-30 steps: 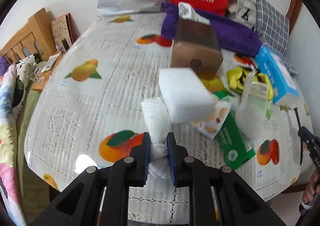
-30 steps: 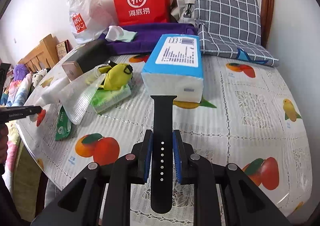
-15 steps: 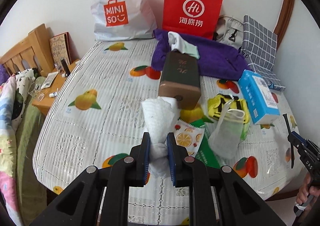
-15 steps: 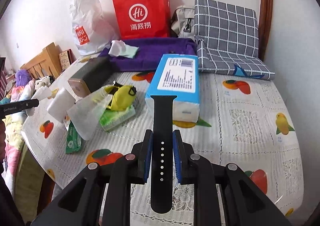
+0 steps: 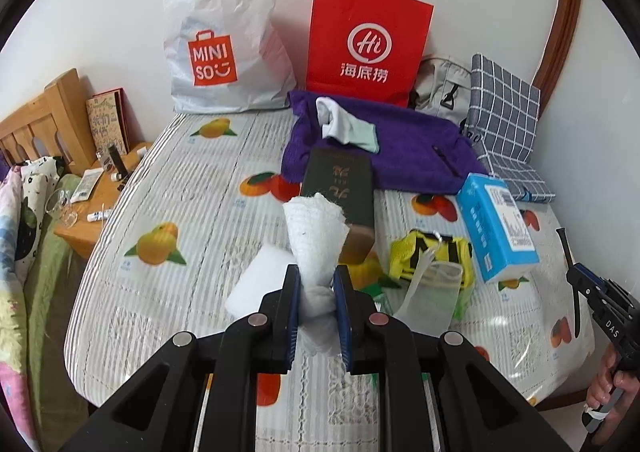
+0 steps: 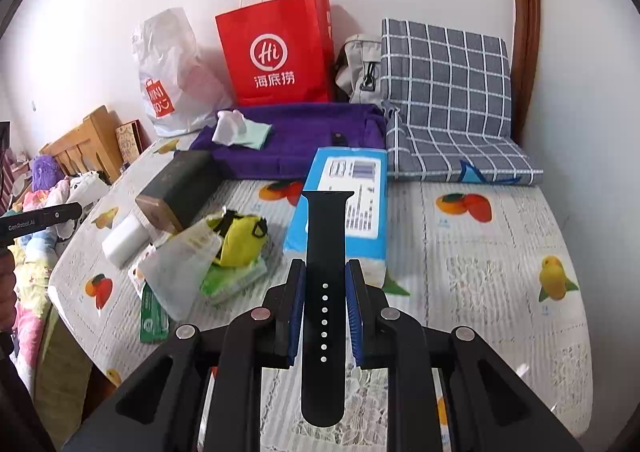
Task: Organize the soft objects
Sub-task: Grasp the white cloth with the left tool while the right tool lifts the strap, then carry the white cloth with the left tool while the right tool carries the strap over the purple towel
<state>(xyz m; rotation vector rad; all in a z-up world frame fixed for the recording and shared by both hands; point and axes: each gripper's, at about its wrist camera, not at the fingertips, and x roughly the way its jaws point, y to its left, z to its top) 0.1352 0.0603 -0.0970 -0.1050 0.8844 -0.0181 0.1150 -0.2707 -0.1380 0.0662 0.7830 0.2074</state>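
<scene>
My left gripper (image 5: pixel 317 284) is shut on a crumpled white cloth (image 5: pixel 316 236), held up above the table. A white sponge block (image 5: pixel 260 276) lies on the table just below and left of it. My right gripper (image 6: pixel 325 284) is shut on a black watch strap (image 6: pixel 325 252), also lifted off the table. In the left wrist view the right gripper (image 5: pixel 570 272) shows at the right edge with the strap (image 5: pixel 568 272) and a hand. A purple towel (image 6: pixel 296 140) lies at the back with a white and mint cloth (image 6: pixel 240 130) on it.
A dark box (image 5: pixel 340 188), a blue tissue pack (image 6: pixel 344 196), a yellow pouch (image 6: pixel 240 238), a clear bag (image 6: pixel 180 268) and green packets (image 6: pixel 154 316) crowd the table's middle. A red paper bag (image 5: pixel 366 52), a white plastic bag (image 5: pixel 224 44) and a checked cushion (image 6: pixel 444 92) stand at the back.
Both grippers have risen with their loads, so the table looks farther below. The white sponge now lies lower and left of the cloth.
</scene>
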